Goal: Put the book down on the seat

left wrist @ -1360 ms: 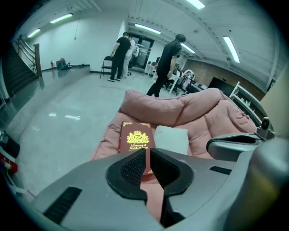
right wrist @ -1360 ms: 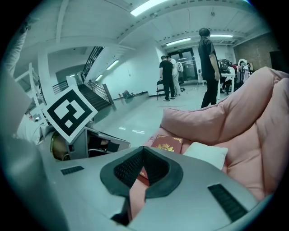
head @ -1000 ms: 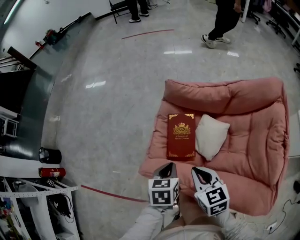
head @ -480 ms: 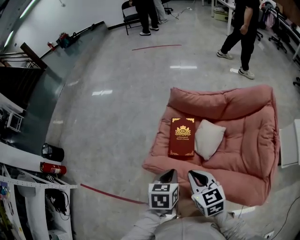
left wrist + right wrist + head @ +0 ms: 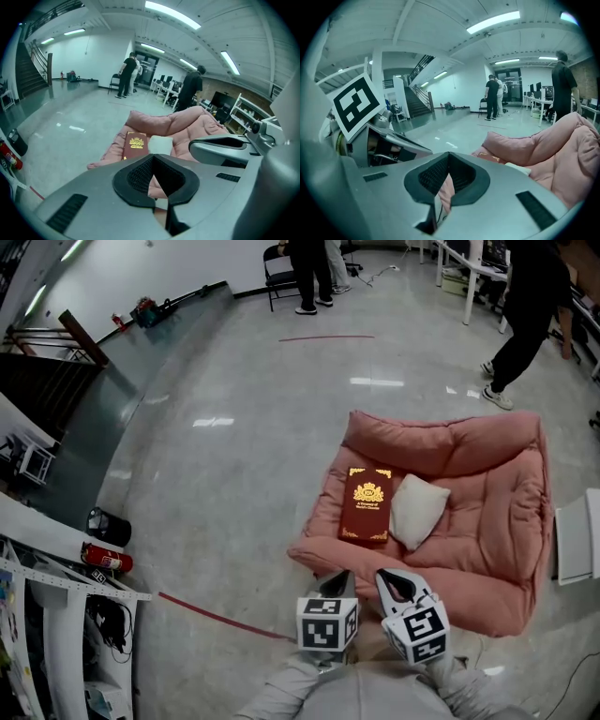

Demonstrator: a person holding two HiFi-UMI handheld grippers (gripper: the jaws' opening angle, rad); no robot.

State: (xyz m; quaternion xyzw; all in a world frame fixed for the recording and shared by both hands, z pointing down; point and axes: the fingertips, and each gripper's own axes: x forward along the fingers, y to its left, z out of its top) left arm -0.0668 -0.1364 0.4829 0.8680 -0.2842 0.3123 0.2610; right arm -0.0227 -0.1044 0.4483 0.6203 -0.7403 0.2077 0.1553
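The glossy grey floor [image 5: 234, 456] fills more of your head view than a second ago, and the quilted pink seat [image 5: 487, 521] now sits further from you. On the seat's padded cushion the flat red hardback book [image 5: 367, 505], gold-crested, lies where it lay before, just beside a soft cream pillow [image 5: 417, 510]. Your left gripper [image 5: 337, 577] and right gripper [image 5: 397, 583], drawn back over the seat's front edge, both have their jaws closed on nothing.
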